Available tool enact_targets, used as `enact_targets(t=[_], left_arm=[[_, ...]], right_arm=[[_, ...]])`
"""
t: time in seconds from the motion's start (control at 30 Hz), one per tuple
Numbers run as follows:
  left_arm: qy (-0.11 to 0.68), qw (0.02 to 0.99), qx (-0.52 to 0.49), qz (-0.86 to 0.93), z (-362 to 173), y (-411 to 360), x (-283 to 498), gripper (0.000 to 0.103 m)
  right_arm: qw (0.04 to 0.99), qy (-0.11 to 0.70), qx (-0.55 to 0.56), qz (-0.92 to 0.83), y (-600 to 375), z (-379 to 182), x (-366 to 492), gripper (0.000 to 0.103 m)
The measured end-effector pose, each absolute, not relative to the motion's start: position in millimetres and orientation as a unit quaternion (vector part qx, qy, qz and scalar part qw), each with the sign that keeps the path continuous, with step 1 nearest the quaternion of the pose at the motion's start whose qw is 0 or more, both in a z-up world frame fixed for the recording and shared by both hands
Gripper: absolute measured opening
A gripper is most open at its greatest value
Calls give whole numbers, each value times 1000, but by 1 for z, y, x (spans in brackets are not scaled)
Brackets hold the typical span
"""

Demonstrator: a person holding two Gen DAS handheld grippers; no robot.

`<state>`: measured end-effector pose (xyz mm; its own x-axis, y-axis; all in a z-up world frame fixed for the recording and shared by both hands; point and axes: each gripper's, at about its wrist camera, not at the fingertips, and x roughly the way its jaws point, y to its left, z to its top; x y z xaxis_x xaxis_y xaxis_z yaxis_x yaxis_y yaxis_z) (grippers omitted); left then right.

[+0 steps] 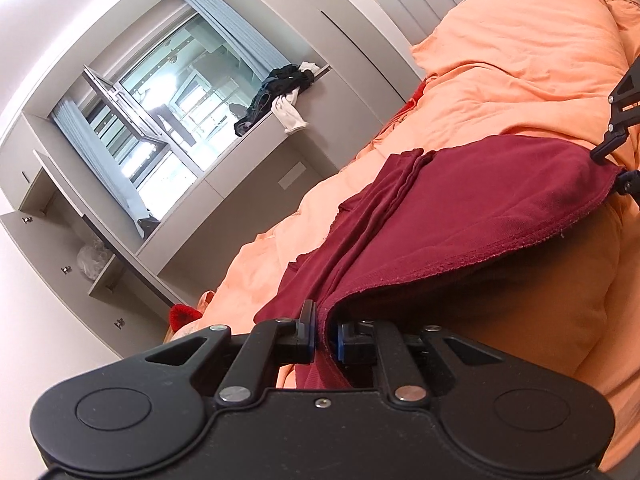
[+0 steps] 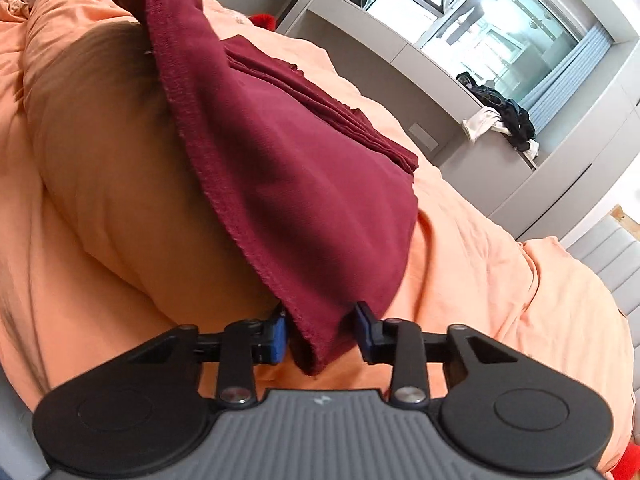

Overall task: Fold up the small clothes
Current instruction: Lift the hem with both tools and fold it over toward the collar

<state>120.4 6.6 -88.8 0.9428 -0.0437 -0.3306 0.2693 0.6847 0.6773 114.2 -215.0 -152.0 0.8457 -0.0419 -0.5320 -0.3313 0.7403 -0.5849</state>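
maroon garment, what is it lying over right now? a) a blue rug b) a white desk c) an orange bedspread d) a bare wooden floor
c: the maroon garment drapes over the rumpled orange bedspread, which fills the space around and beneath it in both wrist views.

Bright daylight glares through the window (image 1: 160, 120) (edges bent by fisheye), shadow under cloth (image 2: 280, 152).
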Motion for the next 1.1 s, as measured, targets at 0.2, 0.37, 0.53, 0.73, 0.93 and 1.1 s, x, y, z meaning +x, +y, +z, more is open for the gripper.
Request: enact_targets(t=[0.2, 0.37, 0.53, 0.73, 0.93, 1.1], left_arm=[[156, 905, 386, -86, -90, 10, 117, 12], [194, 886, 407, -108, -106, 12, 106, 13], [235, 870, 410, -141, -126, 13, 99, 8], [265, 901, 310, -151, -106, 35, 114, 6], [255, 915, 281, -138, -76, 41, 134, 6], [283, 905, 280, -151, -54, 42, 159, 6]], right_arm=[[891, 260, -354, 114, -228, -142, 105, 18], [900, 281, -304, 139, -252, -104, 102, 10], [892, 325, -247, 192, -273, -64, 117, 8], [892, 343, -185, 228, -290, -35, 133, 7], [901, 327, -153, 239, -301, -10, 154, 6], [897, 332, -155, 247, -300, 15, 181, 6]])
